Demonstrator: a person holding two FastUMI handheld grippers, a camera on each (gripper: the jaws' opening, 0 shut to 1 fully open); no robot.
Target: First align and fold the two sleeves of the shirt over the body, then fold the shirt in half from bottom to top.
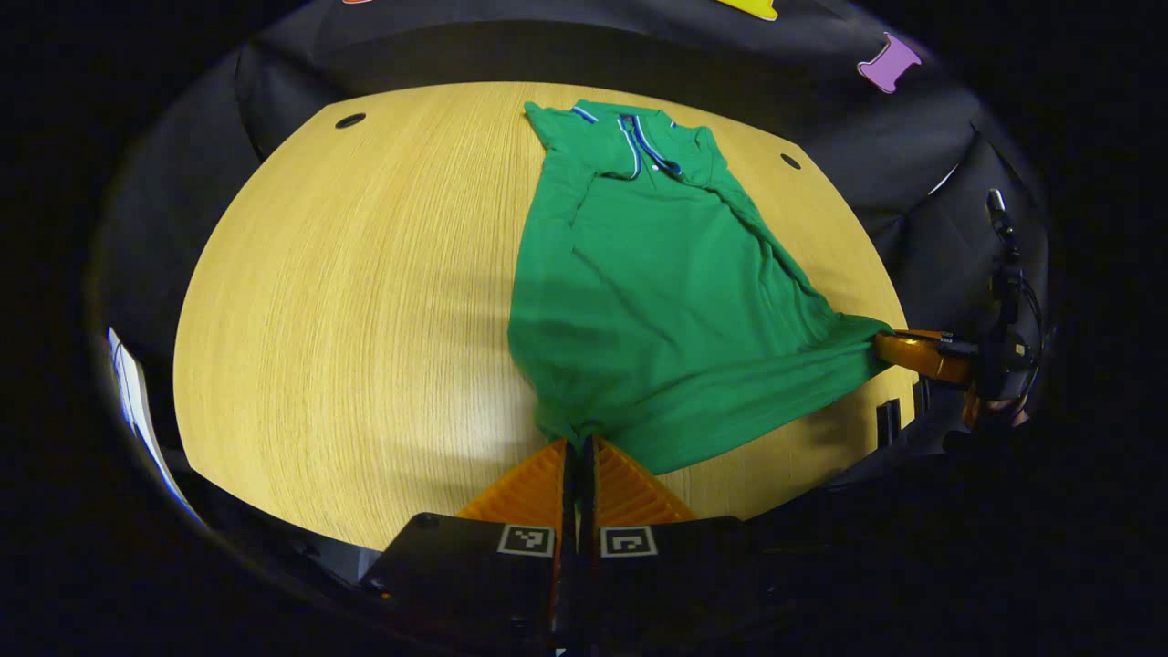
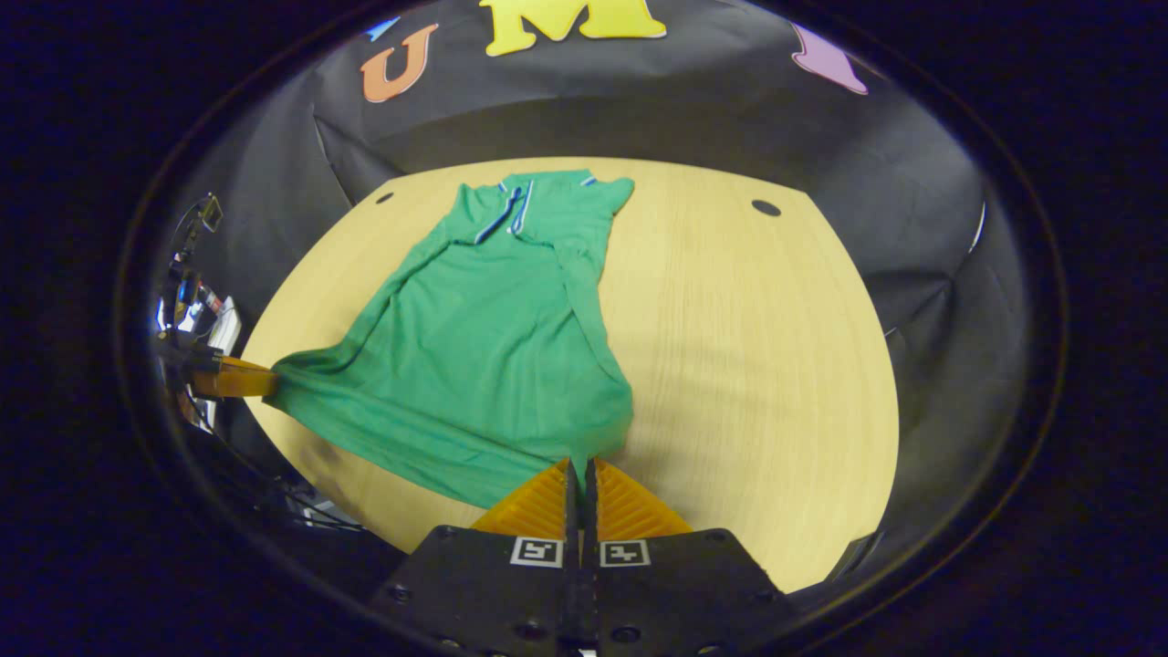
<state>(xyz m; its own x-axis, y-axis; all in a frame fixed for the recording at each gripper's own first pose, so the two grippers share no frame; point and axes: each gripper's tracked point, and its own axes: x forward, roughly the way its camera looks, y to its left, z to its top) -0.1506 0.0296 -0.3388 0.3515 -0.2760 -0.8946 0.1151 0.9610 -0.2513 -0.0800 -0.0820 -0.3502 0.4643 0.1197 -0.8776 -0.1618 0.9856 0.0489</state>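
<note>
I see the green polo shirt with blue-and-white collar trim lying flat on the light wooden table, sleeves folded over its body, collar at the far side. My left gripper and right gripper each clamp a near hem corner

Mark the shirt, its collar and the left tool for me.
shirt [image 1: 666,301]: left gripper view, middle of the body.
collar [image 2: 520,203]: right gripper view, striped placket edge.
left tool [image 1: 580,445]: left gripper view, between its fingertips at the hem.
</note>
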